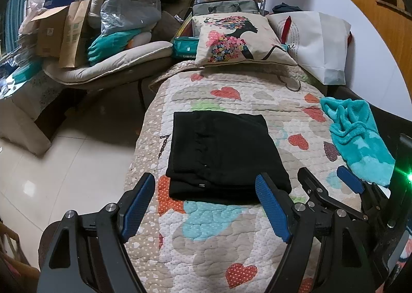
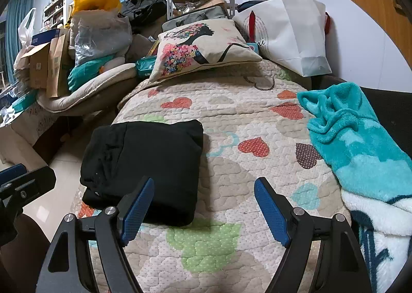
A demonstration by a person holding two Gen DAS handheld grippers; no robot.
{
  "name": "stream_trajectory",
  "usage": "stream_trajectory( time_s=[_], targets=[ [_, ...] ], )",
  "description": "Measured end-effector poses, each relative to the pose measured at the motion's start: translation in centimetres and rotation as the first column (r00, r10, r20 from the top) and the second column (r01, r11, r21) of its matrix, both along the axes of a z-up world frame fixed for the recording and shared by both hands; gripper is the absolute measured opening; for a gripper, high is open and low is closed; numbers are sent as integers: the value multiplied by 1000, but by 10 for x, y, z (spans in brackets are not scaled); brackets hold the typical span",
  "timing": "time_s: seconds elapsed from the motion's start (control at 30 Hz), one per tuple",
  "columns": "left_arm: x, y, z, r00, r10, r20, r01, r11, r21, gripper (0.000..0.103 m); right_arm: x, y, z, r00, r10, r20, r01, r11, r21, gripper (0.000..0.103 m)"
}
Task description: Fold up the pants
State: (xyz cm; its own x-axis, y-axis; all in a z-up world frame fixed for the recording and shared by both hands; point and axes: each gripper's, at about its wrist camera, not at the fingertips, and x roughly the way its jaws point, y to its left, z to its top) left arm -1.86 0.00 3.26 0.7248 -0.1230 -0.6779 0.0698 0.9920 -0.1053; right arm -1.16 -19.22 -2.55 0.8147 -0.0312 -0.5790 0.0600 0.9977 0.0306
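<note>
Cluttered room, boxes and bags piled at the back; a bed with a heart-print quilt (image 1: 231, 228) fills both views, a floral pillow (image 1: 239, 38) and white paper bag (image 1: 316, 43) at its far end, a teal fleece blanket (image 2: 360, 143) crumpled on its right edge. Black pants (image 1: 221, 154) lie folded in a flat rectangle on the quilt, left of centre, apart from the blanket. Left gripper (image 1: 206, 205) and right gripper (image 2: 203, 208) both hover just short of the pants, fingers (image 1: 273, 210) spread wide, holding nothing.
</note>
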Motion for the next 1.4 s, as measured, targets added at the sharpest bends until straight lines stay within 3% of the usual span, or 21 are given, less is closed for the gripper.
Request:
stream_trajectory(
  time_s=[0.97,1.13,1.2,1.23,1.33,1.4],
  targets=[
    [0,7,-4,999,51,15,-51,999,12,80,1,3,-5,1000,27,-7,-27,999,-18,85],
    [-12,11,8,986,107,124,-112,993,33,81,0,3,-3,999,38,4,-38,999,-23,85],
    [-20,15,20,968,140,209,-149,988,28,99,-1,4,-1,999,44,14,-44,999,-30,85],
    [-25,18,27,955,159,249,-170,985,24,102,-2,5,0,999,48,19,-47,998,-36,85],
    [-34,24,42,916,210,341,-231,973,22,103,-4,8,2,998,60,28,-58,997,-48,85],
    [-34,27,46,914,221,339,-245,969,29,103,-5,8,2,997,66,32,-65,996,-53,85]
  ],
)
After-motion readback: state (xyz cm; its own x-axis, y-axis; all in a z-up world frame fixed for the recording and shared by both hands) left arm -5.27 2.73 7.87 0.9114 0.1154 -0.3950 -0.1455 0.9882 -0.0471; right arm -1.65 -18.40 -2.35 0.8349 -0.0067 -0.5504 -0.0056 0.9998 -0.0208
